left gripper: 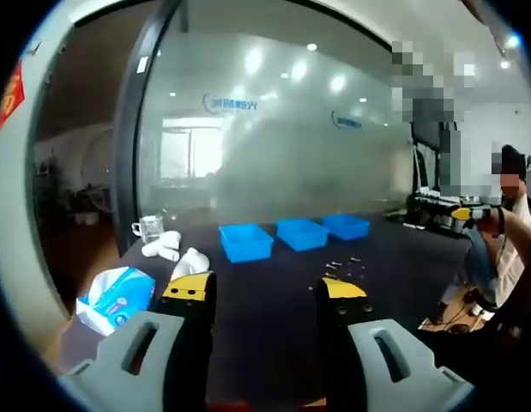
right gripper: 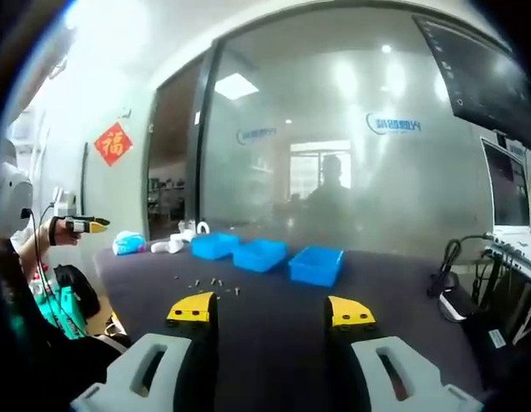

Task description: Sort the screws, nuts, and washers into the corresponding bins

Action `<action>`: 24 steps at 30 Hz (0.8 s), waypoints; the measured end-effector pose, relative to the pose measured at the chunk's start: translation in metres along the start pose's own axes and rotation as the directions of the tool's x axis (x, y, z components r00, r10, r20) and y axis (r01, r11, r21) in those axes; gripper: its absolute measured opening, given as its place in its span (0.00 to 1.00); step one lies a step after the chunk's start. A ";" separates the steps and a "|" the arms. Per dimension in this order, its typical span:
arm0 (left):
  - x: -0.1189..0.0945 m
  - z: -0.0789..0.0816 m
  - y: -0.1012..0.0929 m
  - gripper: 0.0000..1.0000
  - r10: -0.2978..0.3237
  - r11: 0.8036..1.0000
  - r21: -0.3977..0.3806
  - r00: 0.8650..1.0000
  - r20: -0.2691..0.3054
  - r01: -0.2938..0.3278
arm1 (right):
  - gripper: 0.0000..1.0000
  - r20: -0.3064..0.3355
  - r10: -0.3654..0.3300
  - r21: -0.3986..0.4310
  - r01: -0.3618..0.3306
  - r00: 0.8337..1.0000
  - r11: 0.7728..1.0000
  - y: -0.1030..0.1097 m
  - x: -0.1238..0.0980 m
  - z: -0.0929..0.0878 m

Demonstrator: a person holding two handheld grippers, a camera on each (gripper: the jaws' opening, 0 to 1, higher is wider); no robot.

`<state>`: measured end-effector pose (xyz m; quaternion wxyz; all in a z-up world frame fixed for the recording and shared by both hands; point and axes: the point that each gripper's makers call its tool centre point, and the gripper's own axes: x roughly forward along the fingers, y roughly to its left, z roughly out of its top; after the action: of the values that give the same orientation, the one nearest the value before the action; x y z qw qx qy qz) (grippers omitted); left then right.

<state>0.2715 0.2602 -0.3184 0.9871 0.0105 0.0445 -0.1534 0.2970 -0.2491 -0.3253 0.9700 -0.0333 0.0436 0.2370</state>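
I have both claws held up off the dark table point(left gripper: 274, 335) with nothing between them — the left gripper point(left gripper: 266, 287) has its jaws spread wide, and the right gripper point(right gripper: 269, 309) is just as wide apart. Ahead of me three blue bins point(left gripper: 246, 242) sit in a row near the far side of the table, in front of a frosted glass wall point(left gripper: 282, 129). The loose screws, nuts and washers point(left gripper: 344, 266) lie scattered on the tabletop just before the bins — too small for me to tell apart. A glass cup point(left gripper: 149, 227) and a tissue pack point(left gripper: 115, 296) sit off to one side.
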 end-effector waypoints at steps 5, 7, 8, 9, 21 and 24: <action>0.001 -0.002 -0.004 0.48 -0.022 1.000 -0.001 1.000 -0.010 0.022 | 0.47 -0.026 0.022 -0.004 -0.022 0.999 1.000 0.004 0.003 -0.005; 0.001 -0.001 -0.006 0.48 -0.034 0.999 -0.006 0.999 -0.011 0.034 | 0.47 -0.032 0.031 -0.005 -0.031 0.999 1.000 0.006 0.005 -0.006; 0.001 -0.001 -0.007 0.48 -0.041 0.999 -0.007 0.999 -0.012 0.041 | 0.47 -0.040 0.038 -0.004 -0.038 0.998 0.999 0.007 0.006 -0.007; 0.002 -0.001 -0.008 0.48 -0.048 0.999 -0.009 0.999 -0.014 0.048 | 0.47 -0.044 0.044 -0.005 -0.044 0.998 0.999 0.008 0.007 -0.008; 0.011 -0.012 -0.032 0.49 -0.175 0.984 0.011 0.980 -0.092 0.177 | 0.47 -0.122 0.208 -0.006 -0.210 0.971 0.978 0.039 0.025 -0.016; 0.011 -0.012 -0.037 0.49 -0.197 0.980 0.003 0.976 -0.094 0.198 | 0.47 -0.131 0.235 -0.003 -0.237 0.963 0.971 0.044 0.028 -0.015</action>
<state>0.2701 0.2224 -0.3317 0.9638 0.0192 0.0902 -0.2502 0.3002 -0.1990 -0.3450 0.9296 -0.0521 0.1078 0.3485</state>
